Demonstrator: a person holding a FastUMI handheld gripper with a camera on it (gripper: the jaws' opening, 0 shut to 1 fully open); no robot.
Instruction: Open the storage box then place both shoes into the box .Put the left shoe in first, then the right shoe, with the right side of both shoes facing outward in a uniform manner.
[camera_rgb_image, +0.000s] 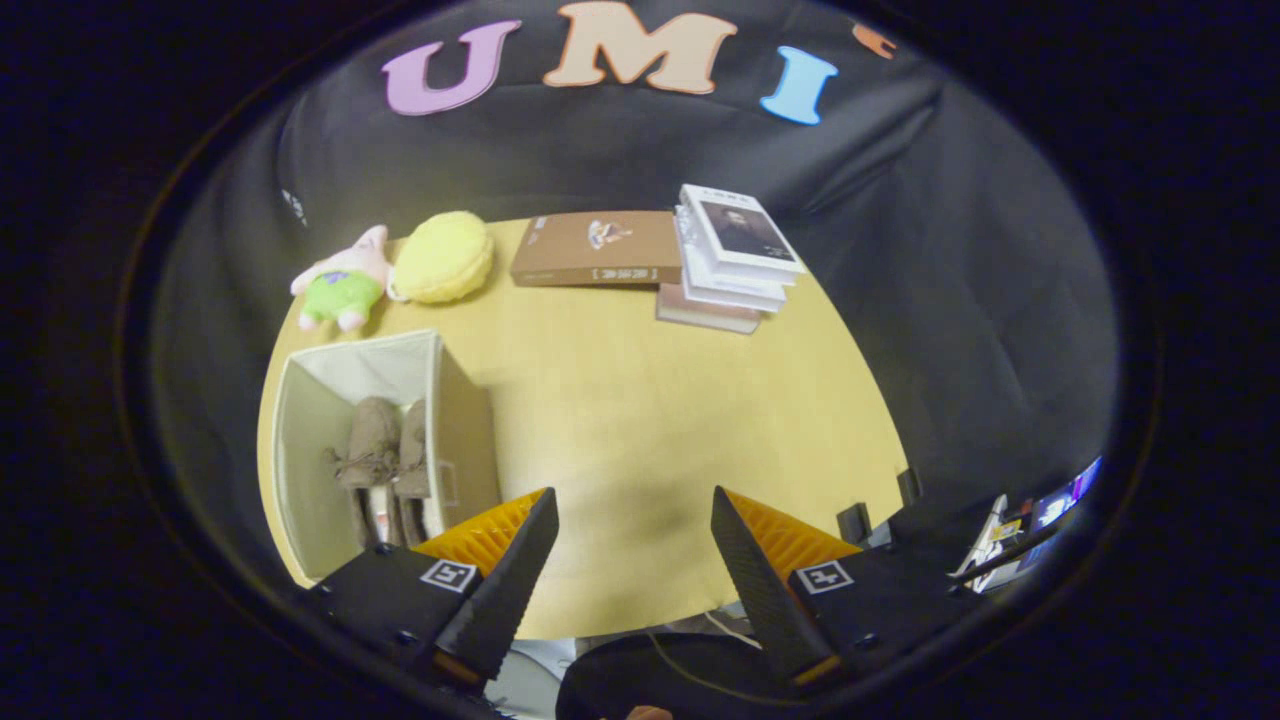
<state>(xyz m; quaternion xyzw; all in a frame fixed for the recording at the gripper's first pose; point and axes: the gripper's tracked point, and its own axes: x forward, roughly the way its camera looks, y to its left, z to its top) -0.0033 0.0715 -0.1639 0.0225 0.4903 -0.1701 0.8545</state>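
An open cream fabric storage box (300, 400) stands on the yellow table (640, 400), to the left of my fingers. Two brown lace-up shoes (385, 450) lie side by side inside it, toes pointing away from me. My gripper (632, 510) hovers high above the table's near edge, to the right of the box. Its fingers stand wide apart with only bare tabletop between them.
At the table's far side lie a pink and green star plush (343, 280), a round yellow cushion (443, 257), a flat brown book (598, 248) and a stack of white books (733, 258). Black cloth surrounds the table. Cables and clutter sit below the near right edge.
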